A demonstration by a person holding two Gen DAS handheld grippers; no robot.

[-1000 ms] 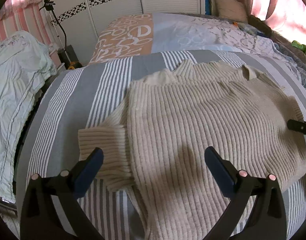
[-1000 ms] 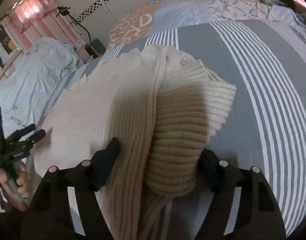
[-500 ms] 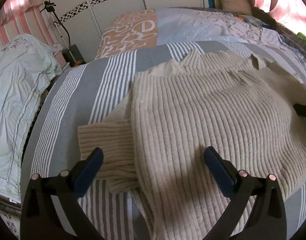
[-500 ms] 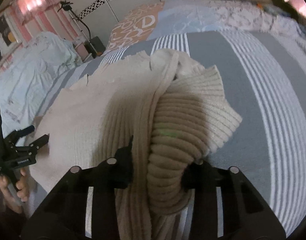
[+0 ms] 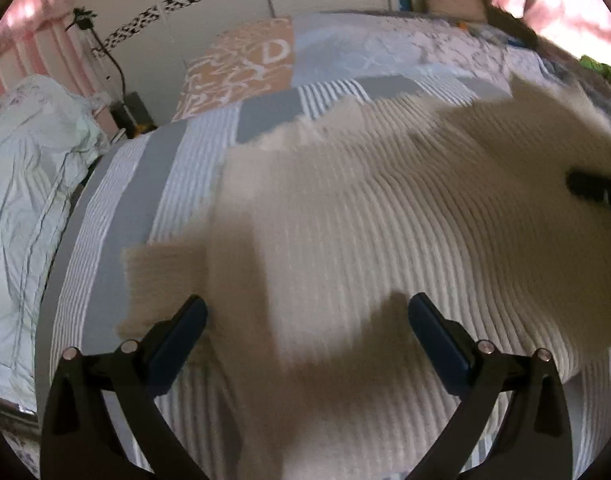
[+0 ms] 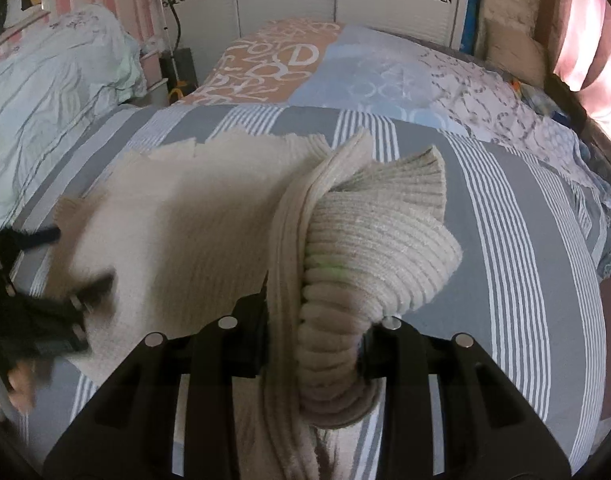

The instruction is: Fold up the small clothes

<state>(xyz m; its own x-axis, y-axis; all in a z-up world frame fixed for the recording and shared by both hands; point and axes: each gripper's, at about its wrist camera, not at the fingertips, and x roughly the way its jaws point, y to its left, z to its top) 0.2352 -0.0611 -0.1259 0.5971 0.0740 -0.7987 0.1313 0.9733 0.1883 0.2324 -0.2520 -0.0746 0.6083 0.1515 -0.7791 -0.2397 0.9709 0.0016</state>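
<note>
Cream ribbed-knit sweater lies spread across a grey-and-white striped bedspread, its chunky bunched sleeve pinched tight by the right gripper while the left gripper hovers above, blue-padded fingers wide apart.

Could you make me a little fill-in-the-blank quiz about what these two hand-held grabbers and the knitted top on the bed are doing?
1. The right gripper has its jaws ____ on a bunched part of the cream sweater.
2. The left gripper has its jaws ____, gripping nothing.
3. The sweater lies on a bedspread patterned with grey and white ____.

Missing words: shut; open; stripes
</note>
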